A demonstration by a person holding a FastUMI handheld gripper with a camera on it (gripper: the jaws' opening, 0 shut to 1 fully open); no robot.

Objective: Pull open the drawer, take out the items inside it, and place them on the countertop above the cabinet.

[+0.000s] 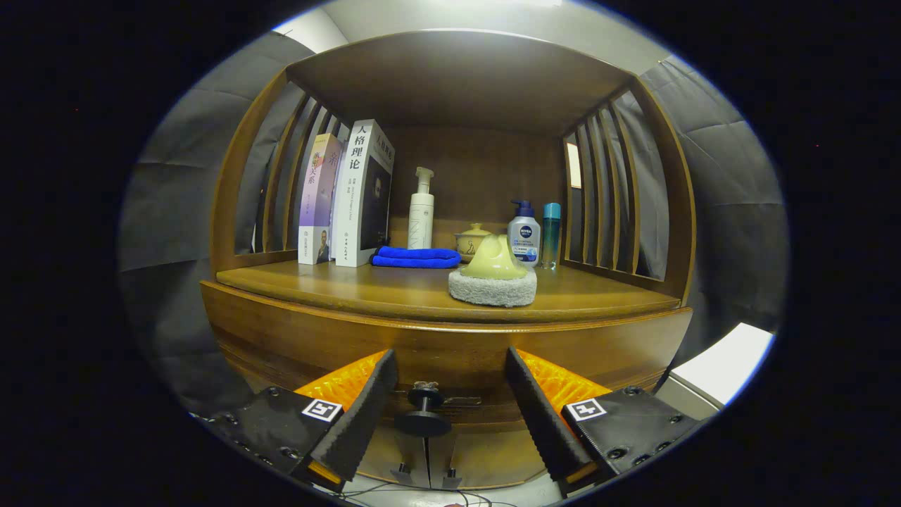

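A wooden cabinet's drawer front [295,338] curves across just ahead of me, and its dark round knob [424,412] sits between my two fingers. My gripper [447,384] is open, with neither finger touching the knob. The drawer looks closed, so its contents are hidden. Above it lies the wooden countertop [394,292]. On the countertop stands a yellow-handled scrubbing sponge [493,276] with a grey pad, beyond my fingers and slightly right.
At the back of the countertop stand two books [345,201], a folded blue cloth [417,257], a white pump bottle [421,209], a small lidded jar [471,239], a blue-capped pump bottle [524,236] and a teal bottle [551,234]. Slatted wooden sides and a shelf top enclose it.
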